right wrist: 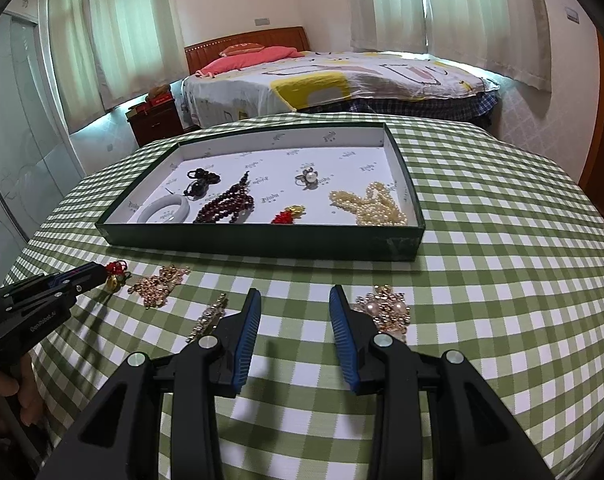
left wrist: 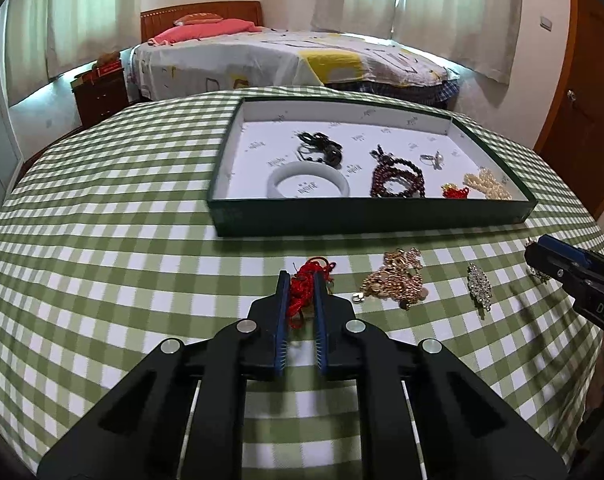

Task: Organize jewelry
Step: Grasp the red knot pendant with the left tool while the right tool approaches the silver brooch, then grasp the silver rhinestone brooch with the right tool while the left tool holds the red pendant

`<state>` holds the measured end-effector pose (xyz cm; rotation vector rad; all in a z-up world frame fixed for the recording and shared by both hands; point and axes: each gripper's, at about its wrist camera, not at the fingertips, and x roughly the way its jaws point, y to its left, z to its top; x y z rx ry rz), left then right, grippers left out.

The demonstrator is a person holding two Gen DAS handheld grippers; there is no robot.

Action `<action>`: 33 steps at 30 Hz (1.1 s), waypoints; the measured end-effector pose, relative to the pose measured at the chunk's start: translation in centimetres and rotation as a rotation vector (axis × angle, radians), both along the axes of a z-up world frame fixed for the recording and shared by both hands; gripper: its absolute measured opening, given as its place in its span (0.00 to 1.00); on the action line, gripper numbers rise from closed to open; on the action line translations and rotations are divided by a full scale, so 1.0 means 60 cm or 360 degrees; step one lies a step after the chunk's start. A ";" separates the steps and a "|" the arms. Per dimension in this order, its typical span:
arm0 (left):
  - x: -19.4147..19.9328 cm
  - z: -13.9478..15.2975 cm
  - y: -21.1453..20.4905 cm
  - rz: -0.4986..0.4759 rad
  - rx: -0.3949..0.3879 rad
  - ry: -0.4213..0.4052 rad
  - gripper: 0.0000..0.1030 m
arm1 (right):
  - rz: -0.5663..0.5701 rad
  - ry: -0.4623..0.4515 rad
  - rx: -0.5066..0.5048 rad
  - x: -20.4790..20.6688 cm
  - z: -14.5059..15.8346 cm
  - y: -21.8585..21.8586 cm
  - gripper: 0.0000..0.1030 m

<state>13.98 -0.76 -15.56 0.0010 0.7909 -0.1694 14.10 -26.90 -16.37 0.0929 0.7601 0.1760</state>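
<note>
Low in the centre of the left wrist view, the left hand-held gripper [left wrist: 302,280] is clamping its blue pads on a red cord ornament [left wrist: 300,294] lying on the green-checked counter [left wrist: 102,280]. To its right a gold chain cluster [left wrist: 397,280] and a crystal brooch [left wrist: 479,285] are resting on the cloth. In the right wrist view, the right hand-held gripper [right wrist: 292,304] is hovering with its fingers spread wide apart, holding nothing, a pearl-and-gold piece [right wrist: 385,310] sitting just beside its right finger. The green tray [right wrist: 262,242] is lying across the middle of the frame, holding a white bangle [right wrist: 164,210], dark red beads [right wrist: 226,206], a pearl ring [right wrist: 309,178] and a pearl strand [right wrist: 375,206]
</note>
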 end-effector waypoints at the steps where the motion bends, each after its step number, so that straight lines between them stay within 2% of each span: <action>1: -0.002 0.002 0.004 0.0010 -0.0001 -0.0004 0.11 | 0.0008 -0.0001 -0.0002 0.000 0.000 0.005 0.35; 14: -0.025 0.015 0.052 0.0121 0.0001 -0.0044 0.11 | 0.0161 0.0043 -0.0050 0.002 -0.013 0.085 0.35; 23: -0.028 0.013 0.054 0.0124 -0.0005 -0.0042 0.11 | 0.0158 0.0117 -0.0084 0.010 -0.030 0.091 0.35; 26: -0.028 0.011 0.054 0.0125 -0.0005 -0.0035 0.11 | 0.0169 0.0115 -0.0104 0.008 -0.032 0.093 0.30; 28: -0.027 0.010 0.055 0.0128 -0.0005 -0.0031 0.11 | 0.0168 0.0114 -0.0111 0.008 -0.032 0.090 0.22; 33: -0.026 0.006 0.052 0.0122 -0.0003 -0.0021 0.11 | 0.0183 0.0114 -0.0112 0.006 -0.032 0.086 0.13</action>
